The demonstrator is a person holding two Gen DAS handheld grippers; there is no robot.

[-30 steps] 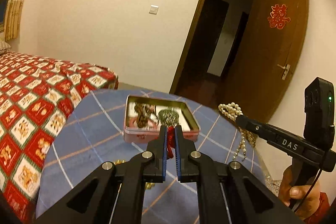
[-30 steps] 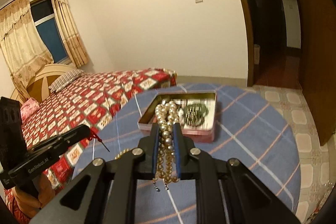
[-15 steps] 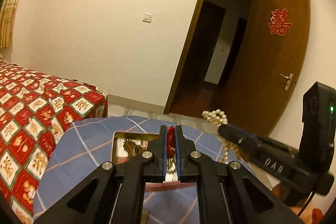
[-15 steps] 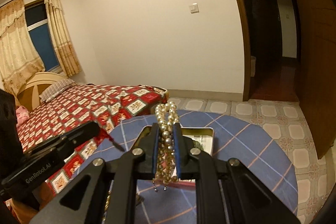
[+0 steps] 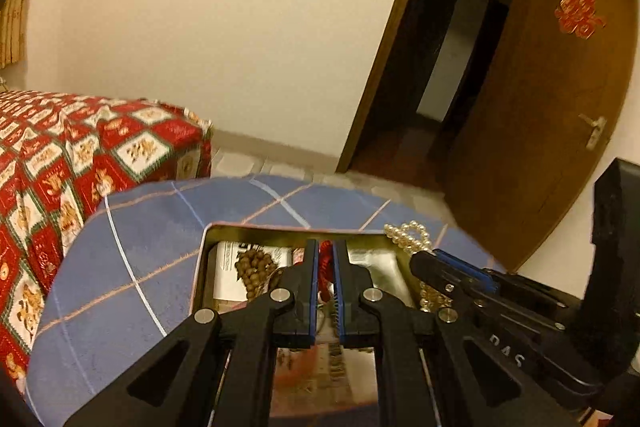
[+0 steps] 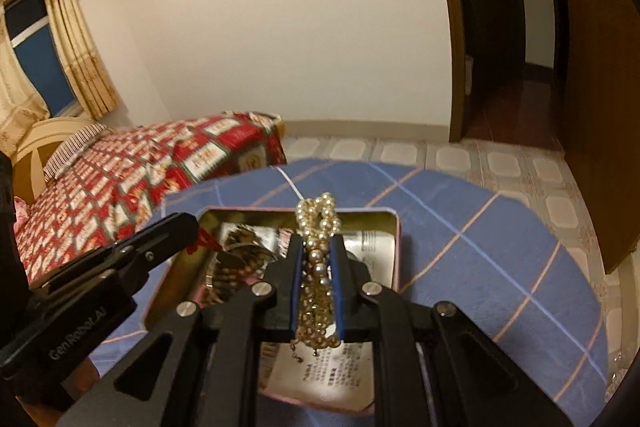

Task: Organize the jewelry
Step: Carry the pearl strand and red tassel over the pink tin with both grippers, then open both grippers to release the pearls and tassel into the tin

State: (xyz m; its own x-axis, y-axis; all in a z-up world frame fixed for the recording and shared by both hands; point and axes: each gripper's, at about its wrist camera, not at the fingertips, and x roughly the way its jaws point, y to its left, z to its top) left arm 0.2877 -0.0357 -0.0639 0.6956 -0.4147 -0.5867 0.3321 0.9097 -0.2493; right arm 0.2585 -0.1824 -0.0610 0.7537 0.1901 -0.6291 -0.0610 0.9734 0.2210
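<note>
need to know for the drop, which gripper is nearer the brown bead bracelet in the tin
Left. The left gripper hangs right beside the brown bead bracelet; the right gripper is farther along the tin.

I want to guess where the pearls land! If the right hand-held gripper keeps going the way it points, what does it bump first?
Most likely the open tin: the right hand-held gripper, shut on the pearl necklace, points down into it. Depth is unclear, but it would probably meet the papers and beads inside.

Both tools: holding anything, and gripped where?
Right tool: shut on the bunched cream pearl strand, gripped mid-length, ends dangling. Left tool: shut on a small red item, grip point unclear.
</note>
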